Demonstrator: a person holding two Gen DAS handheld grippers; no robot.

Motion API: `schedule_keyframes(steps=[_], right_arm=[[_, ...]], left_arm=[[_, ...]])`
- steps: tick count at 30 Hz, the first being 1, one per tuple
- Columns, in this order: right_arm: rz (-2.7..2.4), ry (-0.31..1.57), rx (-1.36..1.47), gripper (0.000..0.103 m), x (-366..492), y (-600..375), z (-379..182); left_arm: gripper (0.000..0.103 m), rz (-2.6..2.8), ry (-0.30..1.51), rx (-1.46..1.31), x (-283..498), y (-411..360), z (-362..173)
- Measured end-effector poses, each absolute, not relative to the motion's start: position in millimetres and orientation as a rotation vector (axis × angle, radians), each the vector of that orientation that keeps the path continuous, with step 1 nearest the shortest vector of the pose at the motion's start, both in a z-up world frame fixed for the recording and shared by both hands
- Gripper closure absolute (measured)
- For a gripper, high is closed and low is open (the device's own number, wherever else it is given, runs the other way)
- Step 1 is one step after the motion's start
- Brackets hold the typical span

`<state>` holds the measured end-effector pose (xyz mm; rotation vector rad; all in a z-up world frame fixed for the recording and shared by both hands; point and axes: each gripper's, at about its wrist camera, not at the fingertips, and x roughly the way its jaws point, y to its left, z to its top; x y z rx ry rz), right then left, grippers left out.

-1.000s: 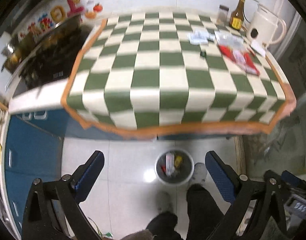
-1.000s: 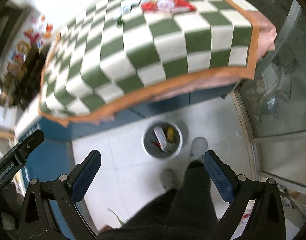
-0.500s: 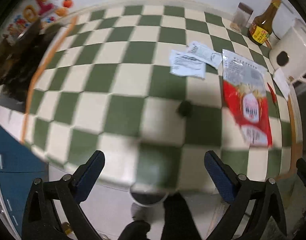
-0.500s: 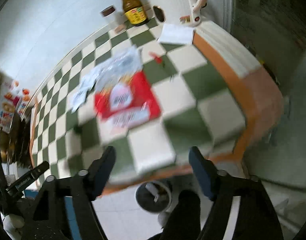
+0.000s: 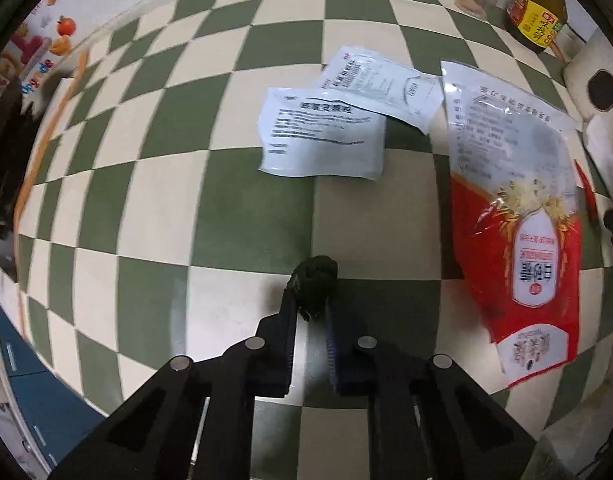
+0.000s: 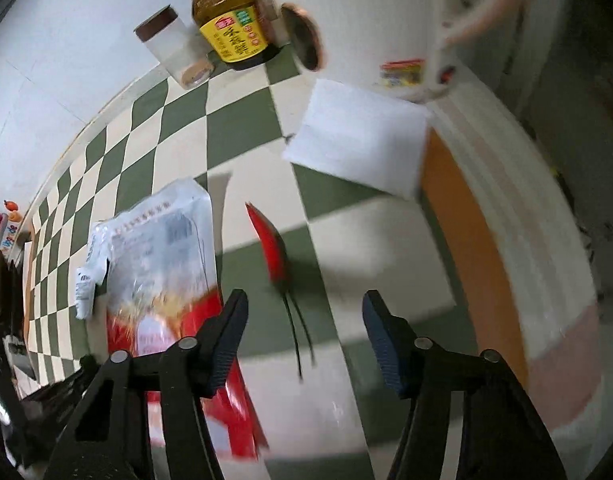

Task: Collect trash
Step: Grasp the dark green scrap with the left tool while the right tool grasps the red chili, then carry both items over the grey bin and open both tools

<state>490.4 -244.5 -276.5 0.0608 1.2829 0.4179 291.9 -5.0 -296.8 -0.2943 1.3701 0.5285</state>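
My left gripper (image 5: pixel 311 298) pinched the dark scrap (image 5: pixel 316 274); my right gripper's (image 6: pixel 304 320) jaws were closing, red chili (image 6: pixel 272 246) at eleven o'clock, unclamped.

Checked surface (image 5: pixel 154 216): open squares to the left, free passage. Ahead: two printed paper sachets (image 5: pixel 322 140), overlapping, lying flat. Right: red-and-clear snack bag (image 5: pixel 518 216), flat. Far edge: sauce bottle (image 6: pixel 226 16), brown-lidded jar (image 6: pixel 174 48), white kettle (image 6: pixel 386 20), upright, blocking. Folded white paper (image 6: pixel 358 140) beside kettle. Red chili (image 6: pixel 272 248) in the lane ahead of the right tool (image 6: pixel 304 316), whose jaws are closing.
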Motion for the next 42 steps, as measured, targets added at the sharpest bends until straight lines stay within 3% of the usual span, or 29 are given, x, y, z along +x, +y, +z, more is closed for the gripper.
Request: schedule_keyframes(steps=[1,4,5,6,10,16,23,29,35,42], right_arm=[[0.431,1.275,0.033,0.053,490.8,-237.8,-278.6],[0.433,1.206,-0.114,0.074,487.2,-215.1,-282.6],[0.420,1.179,-0.178,0.089,483.7,-208.5,-283.4],[0.408,1.156,-0.221,0.091,479.8,-203.8,-283.8],[0.404,1.156,-0.206,0.092,468.5,-209.6,-276.8],[0.446,1.086,-0.120,0.092,414.5,-231.5,-222.5],[0.547,1.058,-0.018,0.092,292.4,-253.9,-166.6],[0.592,1.085,0.020,0.092,173.5,-265.5,-157.2],[0.589,1.201,0.015,0.092,74.8,-268.4,-203.2],[0.594,1.458,-0.022,0.092,23.4,-255.4,-325.3]], left_arm=[[0.095,0.549,1.363,-0.279,289.0,-7.1,-294.8],[0.095,0.604,1.333,-0.225,282.3,-13.3,-286.1],[0.095,0.613,1.324,-0.215,281.2,-14.5,-283.0],[0.095,0.623,1.312,-0.202,279.1,-16.7,-279.6],[0.096,0.636,1.256,-0.187,271.1,-26.6,-259.2],[0.096,0.595,1.163,-0.217,243.0,-32.1,-216.6],[0.096,0.533,1.063,-0.214,159.1,-39.3,-179.4],[0.096,0.492,1.039,-0.220,66.5,-50.6,-176.0],[0.096,0.438,1.175,-0.204,-1.0,-61.3,-228.5],[0.096,0.449,1.404,-0.246,-20.8,-53.6,-341.5]])
